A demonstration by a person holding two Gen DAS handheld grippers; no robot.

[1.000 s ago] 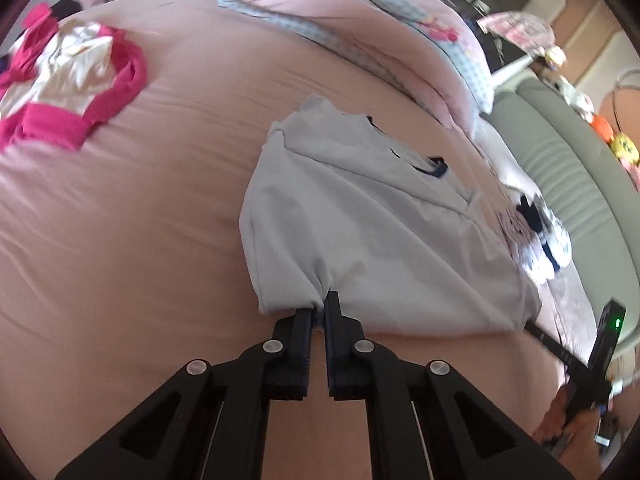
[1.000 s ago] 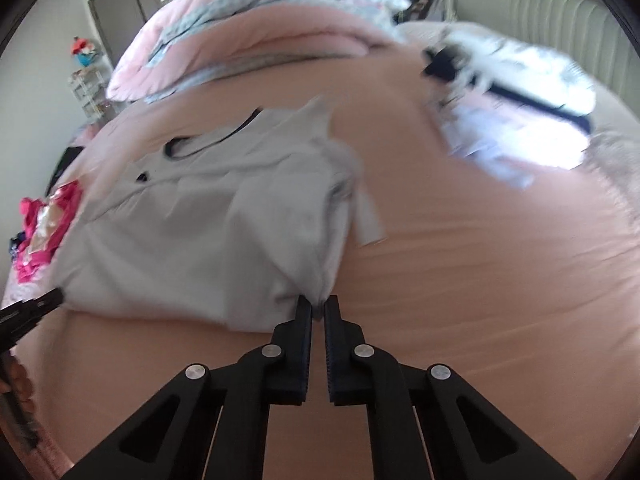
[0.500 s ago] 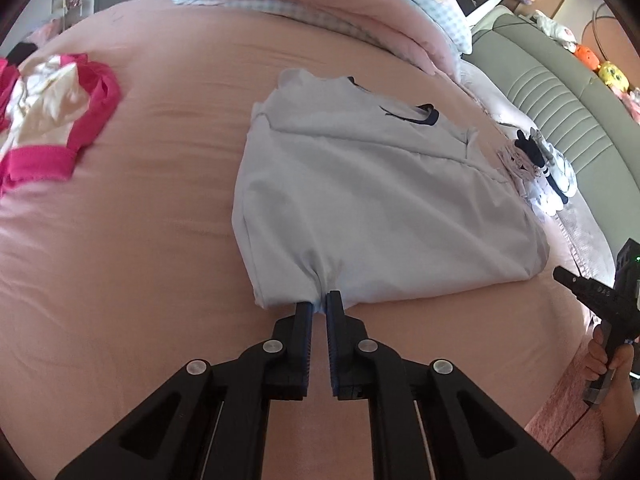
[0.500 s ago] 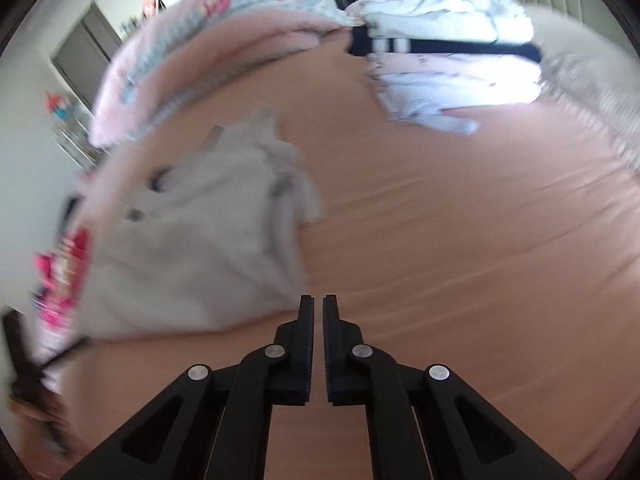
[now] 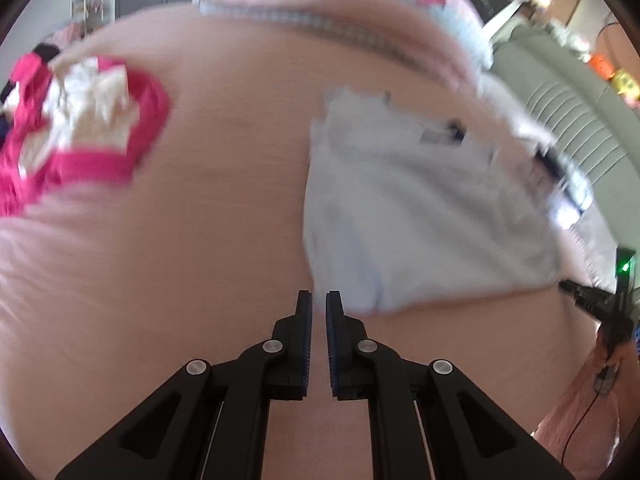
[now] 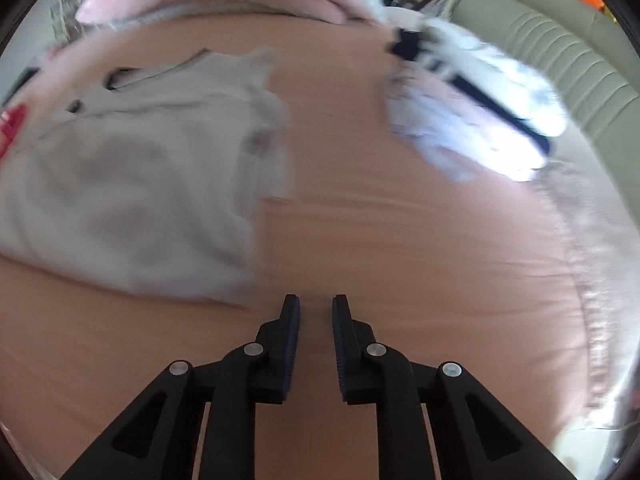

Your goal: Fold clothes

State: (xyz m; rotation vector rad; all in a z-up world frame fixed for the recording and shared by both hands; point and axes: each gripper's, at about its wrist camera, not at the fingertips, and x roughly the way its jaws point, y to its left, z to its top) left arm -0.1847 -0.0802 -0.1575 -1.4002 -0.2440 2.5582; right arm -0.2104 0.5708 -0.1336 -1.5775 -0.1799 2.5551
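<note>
Bedsheet (image 5: 224, 240), pink and bare, gives me wide room on the near side of both views and between the piles. My left gripper (image 5: 315, 300) points steeply down at the sheet, its jaws nearly together with only a thin gap and no cloth between them; its tips sit just off the near left corner of the grey shirt (image 5: 420, 216). My right gripper (image 6: 316, 304) also tilts down, jaws a little apart with bare sheet between them, just right of the shirt's near right corner (image 6: 244, 292). The shirt lies flat and folded, its dark-trimmed collar at the far end toward the pink duvet (image 5: 360, 12) and its hem toward me, so its long axis runs near to far. A pink and white garment (image 5: 76, 128) is well apart on the far left. A white and navy pile (image 6: 480, 104) lies far right, near the grey headboard (image 6: 560, 56). Everything is motion-blurred, so finer folds I cannot tell.
</note>
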